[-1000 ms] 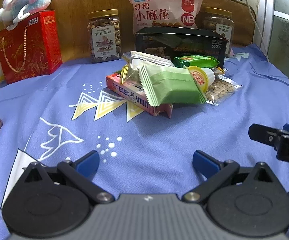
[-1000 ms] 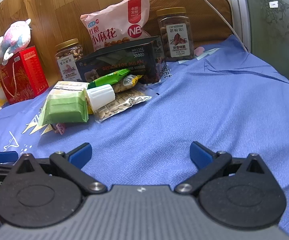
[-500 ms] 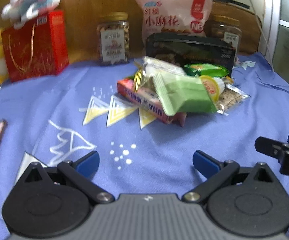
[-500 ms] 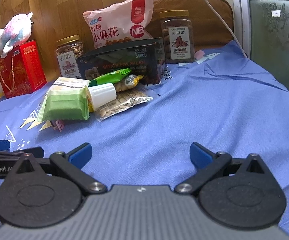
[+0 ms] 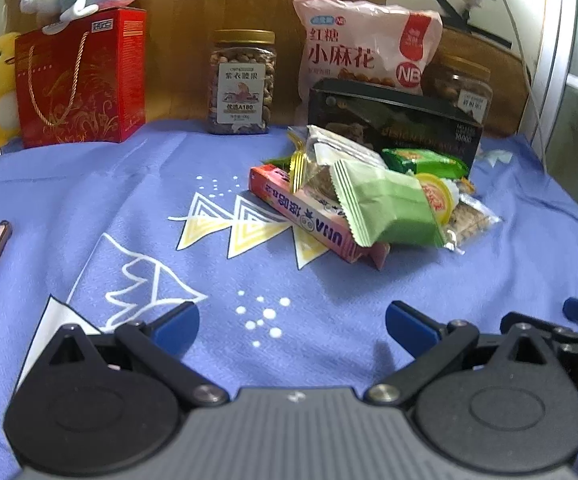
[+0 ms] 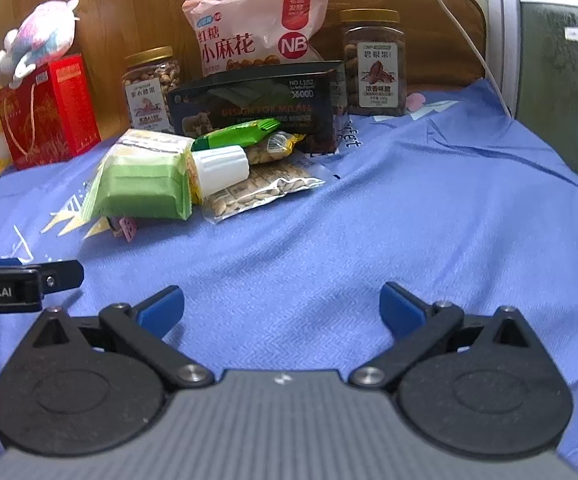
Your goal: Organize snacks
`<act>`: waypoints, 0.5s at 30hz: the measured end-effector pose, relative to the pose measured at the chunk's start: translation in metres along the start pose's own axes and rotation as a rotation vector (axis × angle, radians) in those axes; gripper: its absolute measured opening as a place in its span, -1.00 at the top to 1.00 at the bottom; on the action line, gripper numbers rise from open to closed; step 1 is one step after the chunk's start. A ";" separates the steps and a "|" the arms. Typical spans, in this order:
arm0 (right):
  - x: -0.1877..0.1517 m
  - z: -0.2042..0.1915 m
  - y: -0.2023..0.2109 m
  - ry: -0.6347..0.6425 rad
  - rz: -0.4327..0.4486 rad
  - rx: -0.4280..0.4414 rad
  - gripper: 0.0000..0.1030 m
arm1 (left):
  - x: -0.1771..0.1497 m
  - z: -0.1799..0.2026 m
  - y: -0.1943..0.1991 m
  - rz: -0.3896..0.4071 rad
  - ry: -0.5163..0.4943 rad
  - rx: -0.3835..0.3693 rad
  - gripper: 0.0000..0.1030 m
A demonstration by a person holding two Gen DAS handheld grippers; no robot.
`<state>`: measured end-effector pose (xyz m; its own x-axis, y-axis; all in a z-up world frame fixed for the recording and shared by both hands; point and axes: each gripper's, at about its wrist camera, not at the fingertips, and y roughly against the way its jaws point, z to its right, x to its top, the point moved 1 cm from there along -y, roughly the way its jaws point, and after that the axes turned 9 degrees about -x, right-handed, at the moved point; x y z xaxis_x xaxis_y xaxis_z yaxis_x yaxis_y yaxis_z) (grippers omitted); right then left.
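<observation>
Left gripper (image 5: pixel 292 322) and right gripper (image 6: pixel 282 306), both spread empty, hover over blue cloth (image 6: pixel 429 208) near the snack pile (image 5: pixel 373 196).

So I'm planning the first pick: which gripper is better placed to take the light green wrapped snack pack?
Probably left. The light green wrapped snack pack lies atop the pile on its near-left side, almost straight ahead of the open left gripper; the right gripper faces bare blue cloth.
</observation>
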<state>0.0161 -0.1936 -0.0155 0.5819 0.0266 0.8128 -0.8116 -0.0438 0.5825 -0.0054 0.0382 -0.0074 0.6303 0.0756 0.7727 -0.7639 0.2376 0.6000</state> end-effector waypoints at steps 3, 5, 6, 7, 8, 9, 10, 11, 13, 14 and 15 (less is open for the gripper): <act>-0.001 0.001 0.002 -0.023 0.011 0.009 -1.00 | -0.002 -0.001 0.004 0.025 0.004 -0.010 -1.00; -0.001 0.002 0.003 -0.030 0.012 0.014 -1.00 | -0.003 0.000 0.004 0.028 -0.006 -0.012 -1.00; -0.001 0.002 0.003 -0.035 0.014 0.016 -1.00 | -0.003 0.001 0.004 0.031 -0.010 -0.017 -1.00; -0.001 0.002 0.004 -0.040 0.017 0.019 -1.00 | -0.003 0.002 0.005 0.038 -0.016 -0.022 -1.00; -0.001 0.003 0.004 -0.045 0.019 0.021 -1.00 | -0.004 0.002 0.006 0.046 -0.022 -0.024 -1.00; -0.001 0.003 0.004 -0.049 0.021 0.022 -1.00 | -0.004 0.003 0.006 0.051 -0.028 -0.026 -1.00; -0.001 0.003 0.004 -0.050 0.022 0.022 -1.00 | -0.004 0.003 0.007 0.054 -0.032 -0.028 -1.00; -0.001 0.002 0.005 -0.049 0.025 0.020 -1.00 | -0.004 0.003 0.007 0.058 -0.035 -0.030 -1.00; -0.001 0.002 0.007 -0.044 0.034 0.019 -1.00 | -0.004 0.003 0.011 0.078 -0.036 -0.029 -1.00; -0.001 0.001 0.008 -0.040 0.042 0.019 -1.00 | -0.003 0.003 0.013 0.099 -0.035 -0.026 -1.00; 0.000 0.000 0.009 -0.034 0.053 0.018 -1.00 | -0.002 0.002 0.017 0.122 -0.038 -0.019 -1.00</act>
<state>0.0082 -0.1938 -0.0102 0.5400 -0.0102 0.8416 -0.8403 -0.0620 0.5385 -0.0196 0.0396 0.0015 0.5271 0.0679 0.8471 -0.8314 0.2477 0.4975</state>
